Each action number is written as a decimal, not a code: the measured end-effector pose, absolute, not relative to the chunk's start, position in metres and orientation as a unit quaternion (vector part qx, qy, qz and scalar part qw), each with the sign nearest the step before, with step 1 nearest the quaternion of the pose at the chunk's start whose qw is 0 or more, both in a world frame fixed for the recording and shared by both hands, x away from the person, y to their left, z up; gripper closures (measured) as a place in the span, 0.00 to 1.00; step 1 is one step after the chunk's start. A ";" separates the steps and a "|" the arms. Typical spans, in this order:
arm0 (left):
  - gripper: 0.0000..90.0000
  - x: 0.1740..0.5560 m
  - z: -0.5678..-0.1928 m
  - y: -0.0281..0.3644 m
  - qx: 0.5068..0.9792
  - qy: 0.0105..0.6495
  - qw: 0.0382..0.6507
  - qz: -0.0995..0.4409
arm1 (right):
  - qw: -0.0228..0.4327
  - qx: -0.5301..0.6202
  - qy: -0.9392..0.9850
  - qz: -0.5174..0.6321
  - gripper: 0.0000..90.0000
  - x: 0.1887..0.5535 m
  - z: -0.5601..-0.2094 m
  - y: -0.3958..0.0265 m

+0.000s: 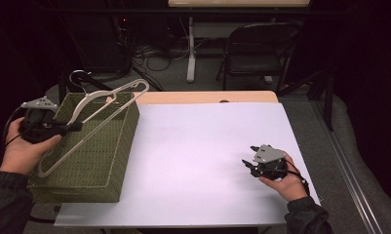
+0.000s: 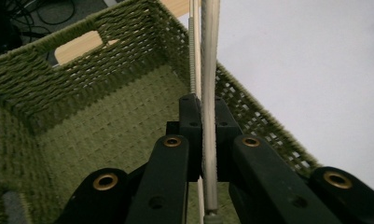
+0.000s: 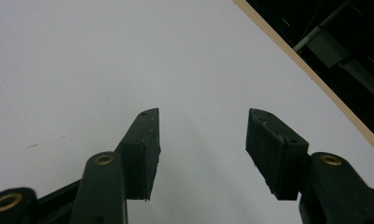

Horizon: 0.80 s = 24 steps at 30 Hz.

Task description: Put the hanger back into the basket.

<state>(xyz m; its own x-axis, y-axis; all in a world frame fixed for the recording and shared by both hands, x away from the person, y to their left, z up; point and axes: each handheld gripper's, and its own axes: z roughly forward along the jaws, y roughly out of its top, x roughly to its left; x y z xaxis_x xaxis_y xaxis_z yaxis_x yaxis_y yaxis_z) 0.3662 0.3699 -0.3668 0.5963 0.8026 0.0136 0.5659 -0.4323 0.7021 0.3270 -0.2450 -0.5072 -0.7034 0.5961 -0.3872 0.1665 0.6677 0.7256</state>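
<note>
Woven green basket; clamped hanger above it.

A white clothes hanger tilts over an open green woven basket.

We wear dark sleeves. Our left gripper and right gripper are black, with brass-coloured rivets at the joints and a grey three-cornered plate on top.
</note>
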 end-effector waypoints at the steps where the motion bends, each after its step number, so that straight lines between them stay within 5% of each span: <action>1: 0.97 0.368 -0.367 0.374 0.831 0.408 0.333 0.178 | 0.315 0.223 0.857 0.341 0.49 0.327 -0.508 -0.245; 24: 0.97 0.360 -0.400 0.436 0.822 0.428 0.330 0.178 | 0.314 0.225 0.858 0.338 0.49 0.326 -0.511 -0.245</action>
